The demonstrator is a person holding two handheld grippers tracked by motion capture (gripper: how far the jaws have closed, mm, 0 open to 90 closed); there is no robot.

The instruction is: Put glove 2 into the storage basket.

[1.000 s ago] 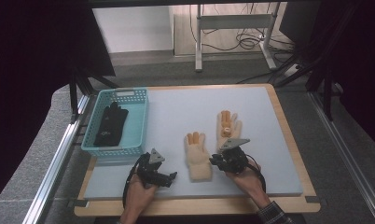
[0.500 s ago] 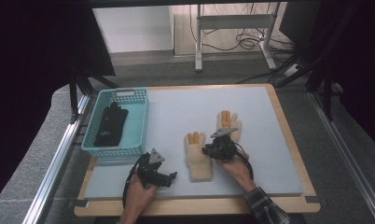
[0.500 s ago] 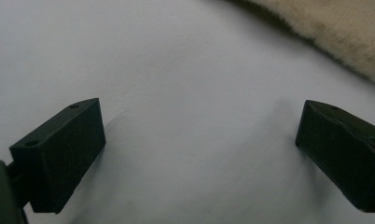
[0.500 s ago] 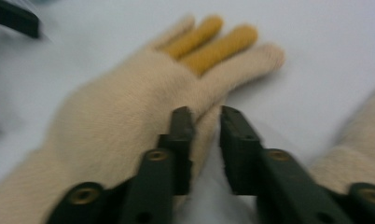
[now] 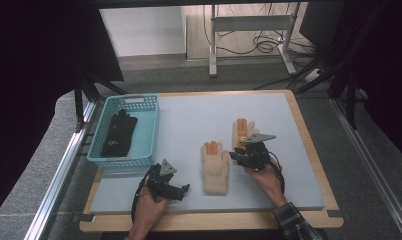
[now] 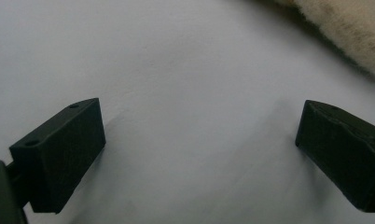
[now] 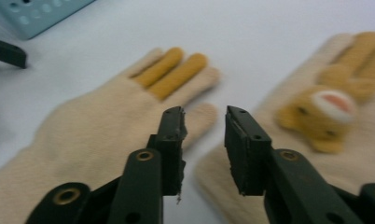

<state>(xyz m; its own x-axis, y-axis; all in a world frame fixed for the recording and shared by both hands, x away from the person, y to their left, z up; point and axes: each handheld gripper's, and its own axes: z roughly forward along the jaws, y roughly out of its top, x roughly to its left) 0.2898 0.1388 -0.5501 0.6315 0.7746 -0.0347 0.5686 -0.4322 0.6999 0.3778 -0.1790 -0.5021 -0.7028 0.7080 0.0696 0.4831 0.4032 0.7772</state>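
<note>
Looking down, high view: a pale grey mat covers the wooden-edged desk (image 5: pixel 299 150).
Basket: a teal perforated plastic basket (image 5: pixel 147 131) stands at the desk's left side, with a black fabric glove (image 5: pixel 119 132) lying inside it.
Gloves: a cream knitted glove with orange fingers (image 5: pixel 215 166) lies flat near the middle of the mat; a second cream glove with orange fingers (image 5: pixel 241 131) lies just to its right and farther back, partly hidden behind the right tool.
Left hand-held gripper (image 5: pixel 181 189): held low at the near edge of the mat, pointing right toward the middle glove, near its cuff but apart from it.
Right hand-held gripper (image 5: pixel 235 154): held over the gap between the two cream gloves; whether it touches either cannot be told from above.

Left gripper view: the left hand-held gripper (image 6: pixel 199 149) has its black jaws spread wide and holds nothing; bare grey mat lies between them, and a fuzzy cream edge of the middle glove (image 6: pixel 349 32) shows at the upper right, clear of the jaws.

Right gripper view: the right hand-held gripper (image 7: pixel 205 135) has its jaws at a narrow gap, with nothing gripped between them.
Left of the jaws: the middle glove (image 7: pixel 111 126), palm flat, orange fingers pointing away.
Right of the jaws: the second glove (image 7: pixel 288 154), which carries a small orange plush animal face (image 7: pixel 323 114).
Corner: the teal basket (image 7: pixel 36 14) shows at the top left.
</note>
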